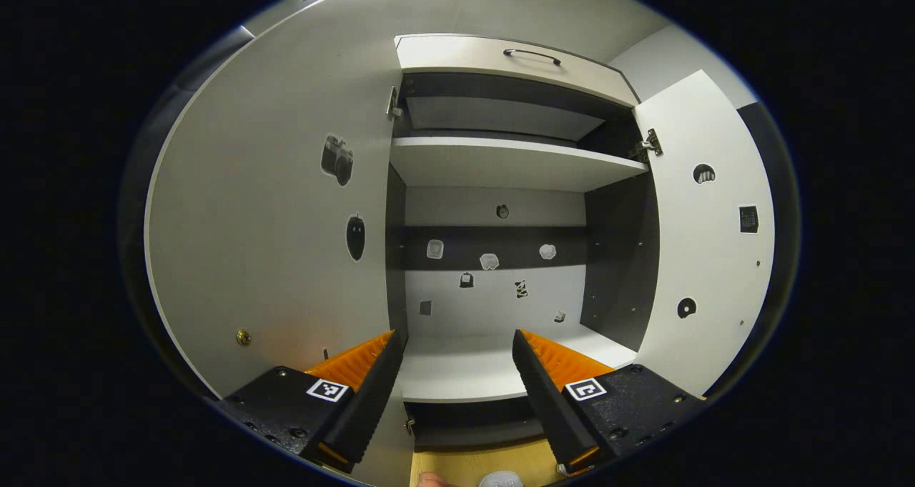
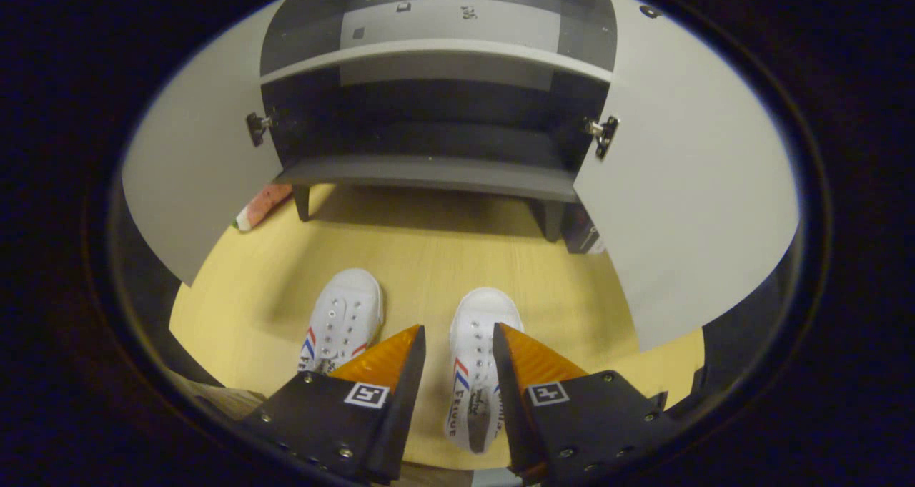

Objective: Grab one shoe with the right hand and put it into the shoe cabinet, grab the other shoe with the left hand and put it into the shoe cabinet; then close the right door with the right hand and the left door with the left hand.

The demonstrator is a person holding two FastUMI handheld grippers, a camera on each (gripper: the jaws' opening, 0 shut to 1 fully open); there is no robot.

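Note:
Two white sneakers with red and blue side stripes stand side by side on the wooden floor (image 2: 429, 258), toes toward the shoe cabinet (image 2: 429, 172). In the right gripper view my right gripper (image 2: 457, 327) is open and straddles the right-hand shoe (image 2: 480, 315), one finger on each side; I cannot tell whether they touch it. The other shoe (image 2: 343, 322) lies just to its left. In the left gripper view my left gripper (image 1: 454, 333) is open and empty, held up facing the cabinet's middle shelf (image 1: 465, 372). Both the left door (image 1: 271, 222) and the right door (image 1: 708, 244) stand wide open.
The cabinet has an upper shelf (image 1: 500, 161) and a drawer with a handle (image 1: 532, 56) on top. Stickers dot its back wall and doors. A red and green object (image 2: 261, 204) lies under the left door (image 2: 193, 172). A dark box (image 2: 582, 237) sits by the right leg.

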